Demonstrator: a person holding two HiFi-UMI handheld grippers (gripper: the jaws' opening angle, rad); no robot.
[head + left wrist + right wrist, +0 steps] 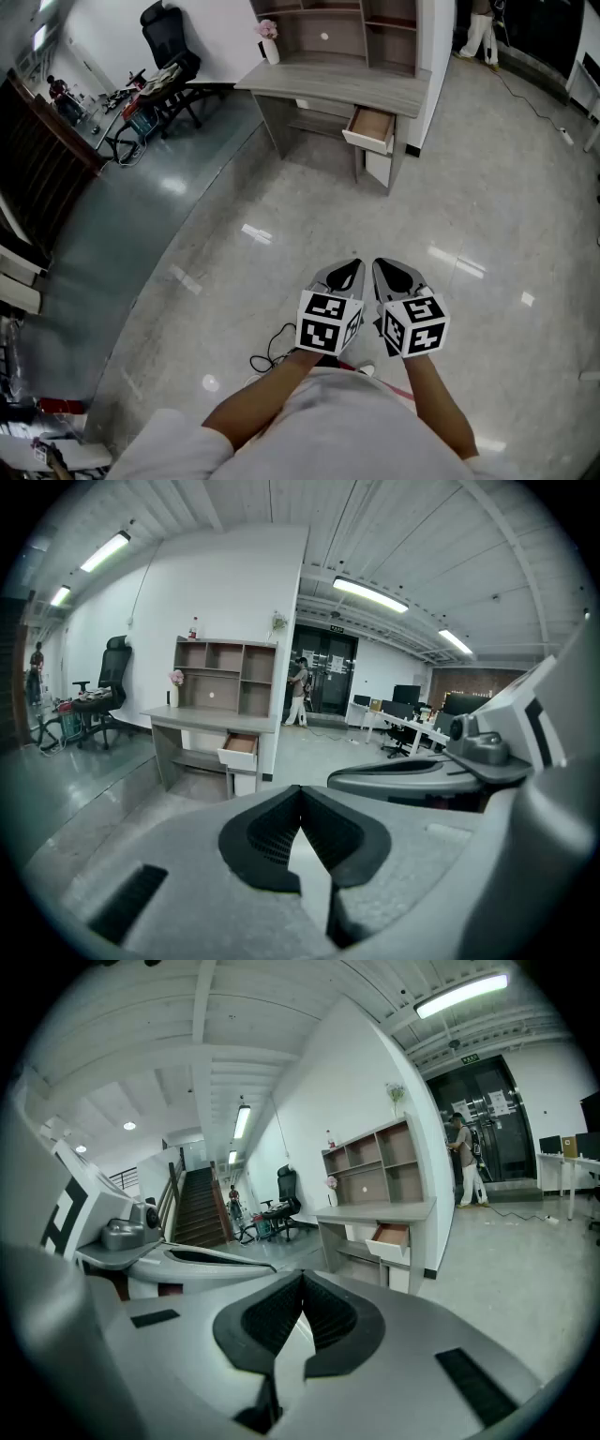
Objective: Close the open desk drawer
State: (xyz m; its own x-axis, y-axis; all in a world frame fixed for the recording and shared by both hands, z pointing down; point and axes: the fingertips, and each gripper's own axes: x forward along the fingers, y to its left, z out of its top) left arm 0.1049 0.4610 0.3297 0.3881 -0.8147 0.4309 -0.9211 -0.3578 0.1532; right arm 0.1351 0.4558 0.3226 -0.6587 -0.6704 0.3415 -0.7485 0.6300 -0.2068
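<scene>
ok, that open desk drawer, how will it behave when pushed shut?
The drawer is part out of the desk and sits level, so it probably slides straight in with a push on its flat front. No contents show inside, so likely light. The vase on the desktop may wobble if it slams.

Ceiling strip lights (370, 593) high above and beyond the fingers (262, 841) are lighting the room brightly and evenly, throwing white glare patches on the glossy floor (255, 233) ahead of them, while both gripper views are bending outward into black round borders and softening close behind the fingers.
</scene>
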